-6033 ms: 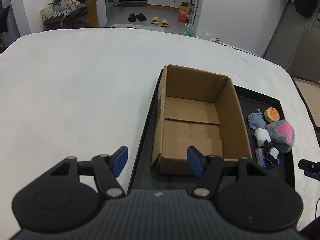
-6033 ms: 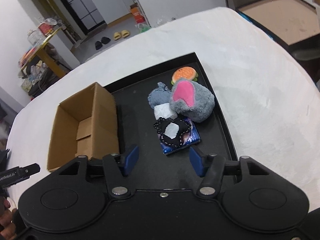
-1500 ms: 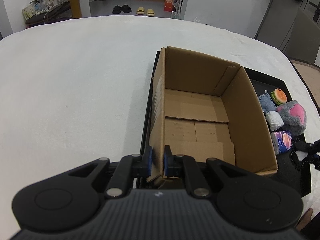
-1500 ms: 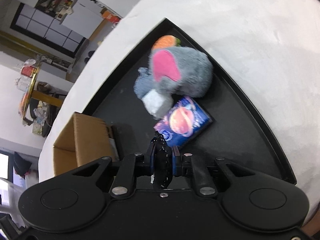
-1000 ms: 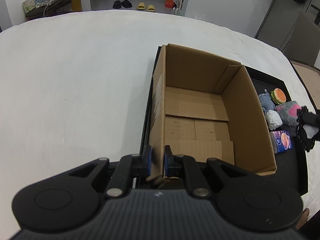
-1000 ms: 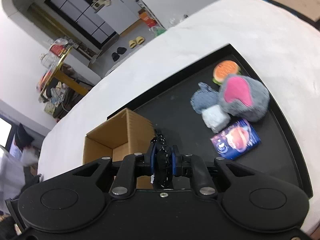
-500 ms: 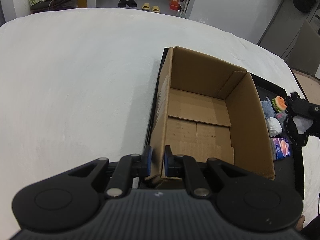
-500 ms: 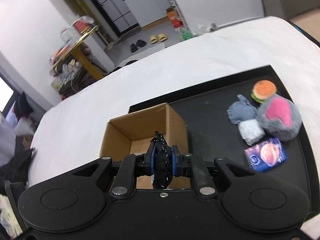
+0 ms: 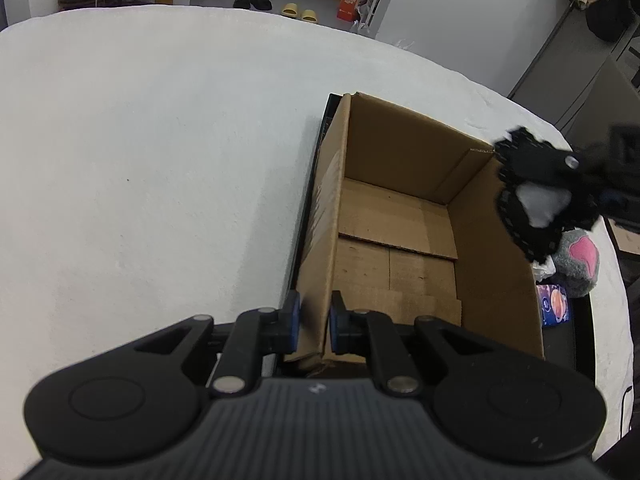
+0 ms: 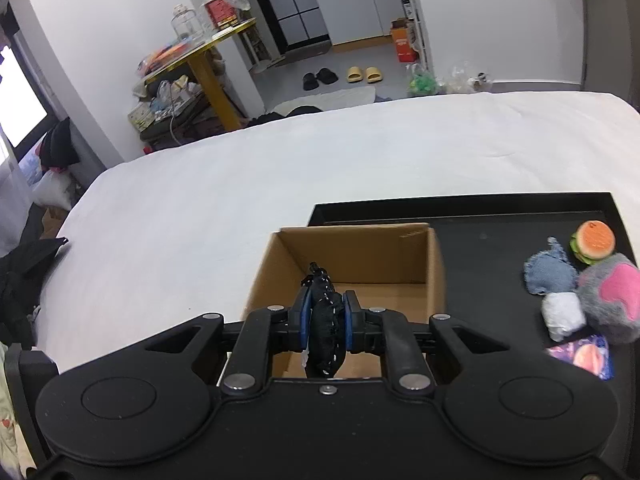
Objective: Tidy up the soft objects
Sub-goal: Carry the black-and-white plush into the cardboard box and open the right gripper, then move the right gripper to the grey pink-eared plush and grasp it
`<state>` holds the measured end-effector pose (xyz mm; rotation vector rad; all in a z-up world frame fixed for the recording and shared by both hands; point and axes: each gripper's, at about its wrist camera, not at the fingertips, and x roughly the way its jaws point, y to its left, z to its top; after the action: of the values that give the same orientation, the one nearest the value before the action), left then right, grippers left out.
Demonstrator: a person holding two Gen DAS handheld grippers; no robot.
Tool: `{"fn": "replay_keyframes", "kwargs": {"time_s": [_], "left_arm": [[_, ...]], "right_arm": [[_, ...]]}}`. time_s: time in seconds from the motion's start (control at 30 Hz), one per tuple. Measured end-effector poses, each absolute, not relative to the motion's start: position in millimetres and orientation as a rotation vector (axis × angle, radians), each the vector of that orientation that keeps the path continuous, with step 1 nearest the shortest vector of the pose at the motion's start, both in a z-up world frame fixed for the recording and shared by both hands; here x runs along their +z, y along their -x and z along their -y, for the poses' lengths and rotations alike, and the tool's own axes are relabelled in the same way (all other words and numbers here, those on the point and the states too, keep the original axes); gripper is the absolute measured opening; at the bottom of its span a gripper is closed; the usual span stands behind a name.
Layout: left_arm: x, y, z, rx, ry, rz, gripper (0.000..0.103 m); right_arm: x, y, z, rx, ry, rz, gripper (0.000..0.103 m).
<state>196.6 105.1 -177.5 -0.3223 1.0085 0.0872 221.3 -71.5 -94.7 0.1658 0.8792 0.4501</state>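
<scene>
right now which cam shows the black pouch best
The left wrist view: the black pouch hangs side-on over the box edge, its pale centre visible. The right wrist view shows it only edge-on, pinched in the right gripper.

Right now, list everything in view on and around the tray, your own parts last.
cardboard box: one, brown, open, nothing on its floor, on the tray's left part
tray: one, black, on the white table
burger toy: one, orange and green, tray's far right
blue plush: one, denim blue, beside the burger toy
grey plush: one, grey with a pink patch
white bundle: one, white, touching the grey plush
printed packet: one, purple, nearest of the pile
black pouch: one, black with white stitching, held over the box
left tongs: shut on the box's near wall
right tongs: shut on the pouch
</scene>
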Motion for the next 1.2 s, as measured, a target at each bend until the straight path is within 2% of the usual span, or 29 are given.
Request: {"fn": "replay_keyframes", "kwargs": {"time_s": [0.23,0.4,1.0,1.13,1.2], "left_arm": [[-179,-193,-111,0.071,0.345,-0.998,0.012],[-180,-193,-115,0.062,0.355,-0.993,0.012],[-170,-187,-105,0.075,0.281,-0.961,0.013],[-169,-188,-98,0.089,0.244,-0.963,0.013],[-168,-188,-94,0.101,0.221,-0.963,0.022]], "right_arm": [[-97,-228,46,0.476,-0.140,-0.888,0.017],[-95,-229,34,0.500,-0.157,-0.872,0.028],[-101,-206,91,0.409,-0.150,-0.906,0.033],[-99,-205,113,0.376,-0.135,-0.894,0.046],[-99,-203,125,0.357,-0.131,-0.887,0.048]]}}
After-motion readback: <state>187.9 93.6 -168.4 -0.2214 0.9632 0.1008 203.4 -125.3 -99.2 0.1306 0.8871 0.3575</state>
